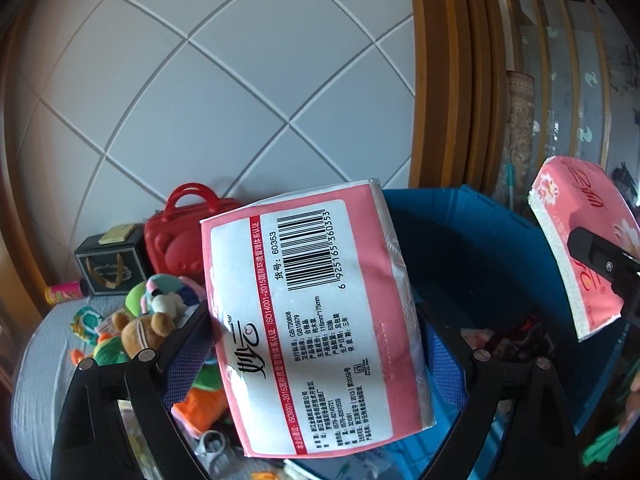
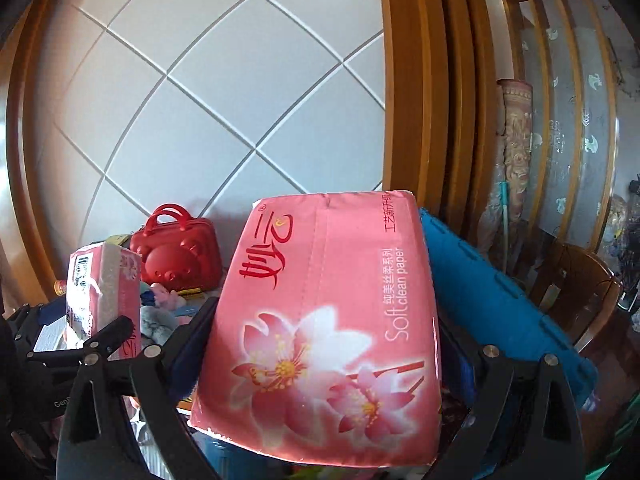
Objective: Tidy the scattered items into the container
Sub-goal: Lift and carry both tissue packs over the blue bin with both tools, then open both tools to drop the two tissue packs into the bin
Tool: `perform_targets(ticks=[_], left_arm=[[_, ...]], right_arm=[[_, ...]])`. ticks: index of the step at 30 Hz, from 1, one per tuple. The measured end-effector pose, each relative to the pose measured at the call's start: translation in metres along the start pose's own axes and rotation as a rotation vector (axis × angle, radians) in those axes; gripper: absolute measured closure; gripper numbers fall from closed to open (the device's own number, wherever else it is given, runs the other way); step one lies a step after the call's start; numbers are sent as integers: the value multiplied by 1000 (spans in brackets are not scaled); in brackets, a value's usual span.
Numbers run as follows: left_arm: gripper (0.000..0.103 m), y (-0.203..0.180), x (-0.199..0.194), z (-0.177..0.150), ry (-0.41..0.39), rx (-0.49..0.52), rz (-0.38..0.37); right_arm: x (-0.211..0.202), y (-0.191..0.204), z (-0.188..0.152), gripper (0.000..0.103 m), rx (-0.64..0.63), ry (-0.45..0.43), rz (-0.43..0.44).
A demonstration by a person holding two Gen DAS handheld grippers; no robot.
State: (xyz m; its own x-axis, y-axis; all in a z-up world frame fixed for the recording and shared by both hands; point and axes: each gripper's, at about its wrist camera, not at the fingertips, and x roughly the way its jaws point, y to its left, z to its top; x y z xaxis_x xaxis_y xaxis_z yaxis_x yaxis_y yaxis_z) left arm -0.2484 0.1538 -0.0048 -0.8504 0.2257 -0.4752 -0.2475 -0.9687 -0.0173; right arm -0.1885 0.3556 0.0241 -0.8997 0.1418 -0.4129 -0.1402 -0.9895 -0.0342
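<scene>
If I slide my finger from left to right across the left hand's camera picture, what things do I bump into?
Pink can → black gift box → red bear case → tissue pack with the barcode, held in the left gripper → blue bin → second tissue pack, in the right gripper.

Rear wall (image 2: 224, 92): pale panels, diagonal grey seams. Wooden frame (image 2: 416, 80) borders it on the right. Beyond, a wood-slatted frosted glass partition (image 2: 568, 112) with small motifs. A rolled patterned rug (image 2: 516, 152) stands upright against it. Daylight, bright from upper right.
</scene>
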Motion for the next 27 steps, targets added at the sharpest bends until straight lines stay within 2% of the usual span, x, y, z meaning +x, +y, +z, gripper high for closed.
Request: perform_targets(ticks=[7, 13, 17, 23, 27], left_arm=[[8, -130, 10, 8, 63, 30, -16], [8, -189, 18, -2, 129, 73, -1], [8, -198, 22, -13, 149, 54, 23], [7, -190, 26, -17, 156, 21, 57], [5, -191, 28, -18, 154, 34, 45]], right_arm=[[14, -104, -13, 6, -17, 45, 9], [24, -146, -31, 6, 3, 91, 36], [30, -156, -38, 6, -5, 107, 48], [35, -160, -37, 6, -7, 106, 71], [40, -164, -36, 4, 6, 117, 90]])
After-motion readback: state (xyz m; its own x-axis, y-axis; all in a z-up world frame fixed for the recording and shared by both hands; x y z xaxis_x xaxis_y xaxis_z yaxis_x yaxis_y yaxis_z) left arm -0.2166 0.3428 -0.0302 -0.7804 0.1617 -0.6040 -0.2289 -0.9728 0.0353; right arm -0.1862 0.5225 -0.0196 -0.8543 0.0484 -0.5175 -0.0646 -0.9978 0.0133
